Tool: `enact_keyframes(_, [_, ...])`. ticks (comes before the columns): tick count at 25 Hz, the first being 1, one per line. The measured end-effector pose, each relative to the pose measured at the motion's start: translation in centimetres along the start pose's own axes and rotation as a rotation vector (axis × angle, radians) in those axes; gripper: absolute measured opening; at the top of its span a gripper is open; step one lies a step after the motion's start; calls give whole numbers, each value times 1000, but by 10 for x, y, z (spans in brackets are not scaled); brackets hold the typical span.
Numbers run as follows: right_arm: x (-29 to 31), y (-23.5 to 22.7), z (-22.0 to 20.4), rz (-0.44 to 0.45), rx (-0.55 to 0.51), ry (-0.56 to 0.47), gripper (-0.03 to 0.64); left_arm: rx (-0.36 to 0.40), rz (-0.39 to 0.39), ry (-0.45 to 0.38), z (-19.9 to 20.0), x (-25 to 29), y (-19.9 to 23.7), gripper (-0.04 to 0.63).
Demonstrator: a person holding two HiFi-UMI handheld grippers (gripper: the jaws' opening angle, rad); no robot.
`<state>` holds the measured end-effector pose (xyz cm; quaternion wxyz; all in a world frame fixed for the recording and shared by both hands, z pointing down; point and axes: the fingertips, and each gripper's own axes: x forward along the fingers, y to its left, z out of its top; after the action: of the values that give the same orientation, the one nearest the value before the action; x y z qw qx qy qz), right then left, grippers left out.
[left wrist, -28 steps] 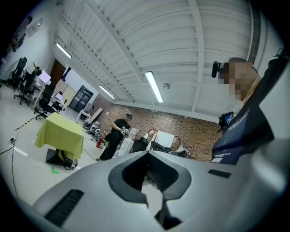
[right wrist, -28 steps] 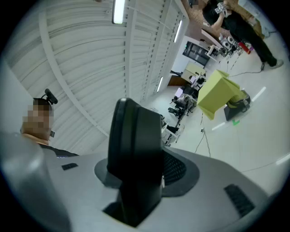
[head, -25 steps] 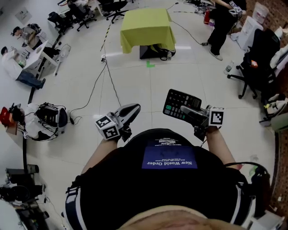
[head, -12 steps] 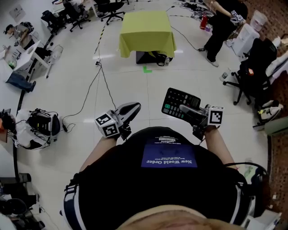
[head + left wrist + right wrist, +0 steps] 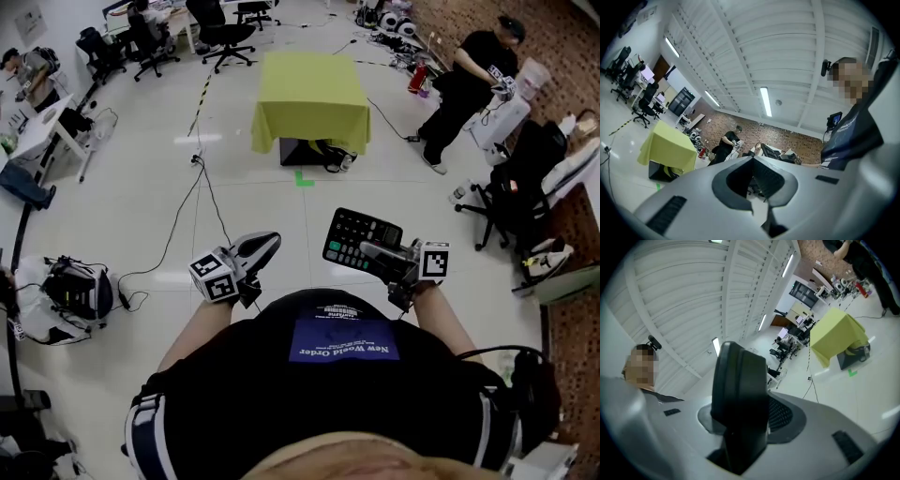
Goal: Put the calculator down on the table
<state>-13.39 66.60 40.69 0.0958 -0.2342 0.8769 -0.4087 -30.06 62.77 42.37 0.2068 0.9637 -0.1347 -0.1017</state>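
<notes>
Head view looks steeply down on a wide white floor (image 5: 253, 202), with the table (image 5: 309, 89) under a yellow-green cloth well ahead and nothing on its top. A standing person in black (image 5: 464, 89) and a black office chair (image 5: 511, 187) are off to the right, clear of the path. A black cable (image 5: 202, 192) trails across the floor on the left, and a green tape mark (image 5: 304, 178) lies just before the table. The calculator (image 5: 356, 239) is held in the air, clamped edgewise in the right gripper (image 5: 373, 251), far short of the table. The left gripper (image 5: 267, 242) has its jaws pressed together on nothing.
</notes>
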Motion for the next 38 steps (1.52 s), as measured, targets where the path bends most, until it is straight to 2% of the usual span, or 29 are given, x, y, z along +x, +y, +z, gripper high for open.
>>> enact_keyframes(5, [23, -22, 25, 11, 37, 24, 151, -58, 30, -5, 1, 5, 36, 6])
enact_keyframes(9, [21, -63, 50, 5, 52, 45, 150, -77, 73, -1, 1, 30, 62, 6])
enact_keyframes(14, [19, -108, 99, 95, 64, 84, 150, -10, 141, -17, 24, 82, 90, 6])
enact_keyframes(17, [10, -140, 141, 105, 48, 130, 150, -6, 178, -56, 37, 122, 103, 6])
enact_keyframes(21, [-4, -171, 191, 150, 8, 166, 150, 11, 210, -57, 40, 177, 123, 6])
enact_keyframes(23, [-8, -183, 200, 155, -2, 172, 150, -7, 211, -74, 42, 194, 126, 6])
enact_keyframes(26, [-10, -199, 215, 173, 17, 154, 150, 1, 203, -42, 44, 216, 133, 6])
enact_keyframes(29, [-13, -219, 232, 168, 35, 139, 150, -1, 214, -10, 48, 231, 152, 6])
enact_keyframes(32, [-9, -241, 241, 144, 55, 129, 150, -30, 211, -18, 55, 240, 177, 6])
enact_keyframes(38, [31, -274, 273, 79, 19, 98, 151, -32, 102, 7, 65, 252, 248, 6])
